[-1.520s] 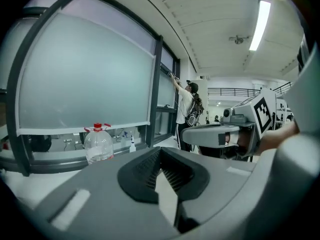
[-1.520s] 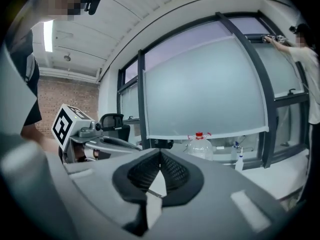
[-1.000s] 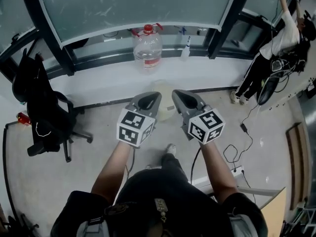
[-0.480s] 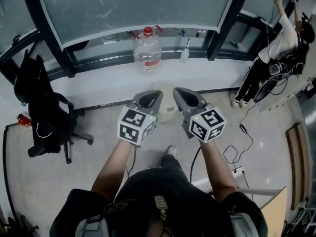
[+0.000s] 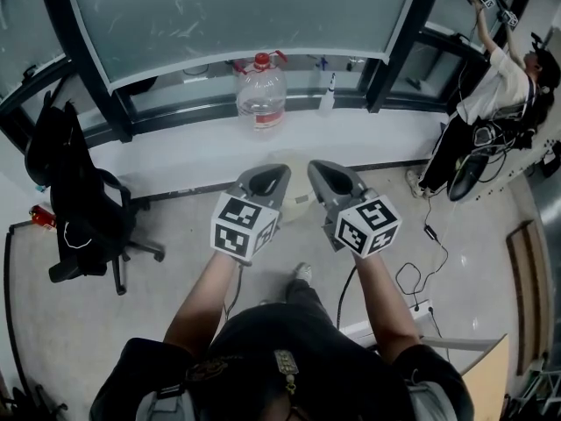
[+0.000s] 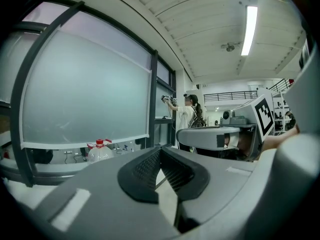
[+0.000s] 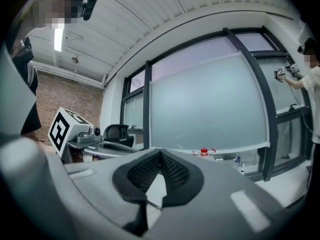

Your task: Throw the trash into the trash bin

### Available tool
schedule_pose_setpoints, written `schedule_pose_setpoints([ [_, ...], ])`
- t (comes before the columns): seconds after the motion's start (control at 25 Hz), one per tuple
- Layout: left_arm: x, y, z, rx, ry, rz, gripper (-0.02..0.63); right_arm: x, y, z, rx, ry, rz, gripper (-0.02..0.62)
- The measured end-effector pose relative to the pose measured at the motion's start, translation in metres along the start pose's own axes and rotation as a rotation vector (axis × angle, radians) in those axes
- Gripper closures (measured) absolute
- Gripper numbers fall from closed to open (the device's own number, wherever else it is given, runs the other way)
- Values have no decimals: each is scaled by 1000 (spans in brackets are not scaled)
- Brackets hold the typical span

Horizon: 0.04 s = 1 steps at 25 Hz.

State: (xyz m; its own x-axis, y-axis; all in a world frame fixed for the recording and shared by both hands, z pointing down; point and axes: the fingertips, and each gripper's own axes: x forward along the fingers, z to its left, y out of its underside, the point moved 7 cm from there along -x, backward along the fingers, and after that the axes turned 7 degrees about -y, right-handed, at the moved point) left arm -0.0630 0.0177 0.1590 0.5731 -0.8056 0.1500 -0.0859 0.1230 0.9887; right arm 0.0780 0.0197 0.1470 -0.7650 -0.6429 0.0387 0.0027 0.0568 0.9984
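Over the floor [image 5: 175,235] by the window [image 5: 237,16] | my left tongs [image 5: 279,170] and right tongs [image 5: 316,165] both pressed together, empty | I see no trash; pale round thing [image 5: 298,202] below, perhaps the bin | fits pre-pickup or post-drop

Trash bin [image 5: 296,185]: one, round, pale cream.
Stands on the floor against the white ledge [image 5: 193,152], in front of and a little right of the water bottle [image 5: 261,90]. Only a narrow strip of it shows; its contents cannot be told.
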Motion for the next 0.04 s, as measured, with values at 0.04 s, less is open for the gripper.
schedule_pose_setpoints([
  [0.04,0,1,-1,-1,0,2,600,-1,0,0,1,0,0,592],
])
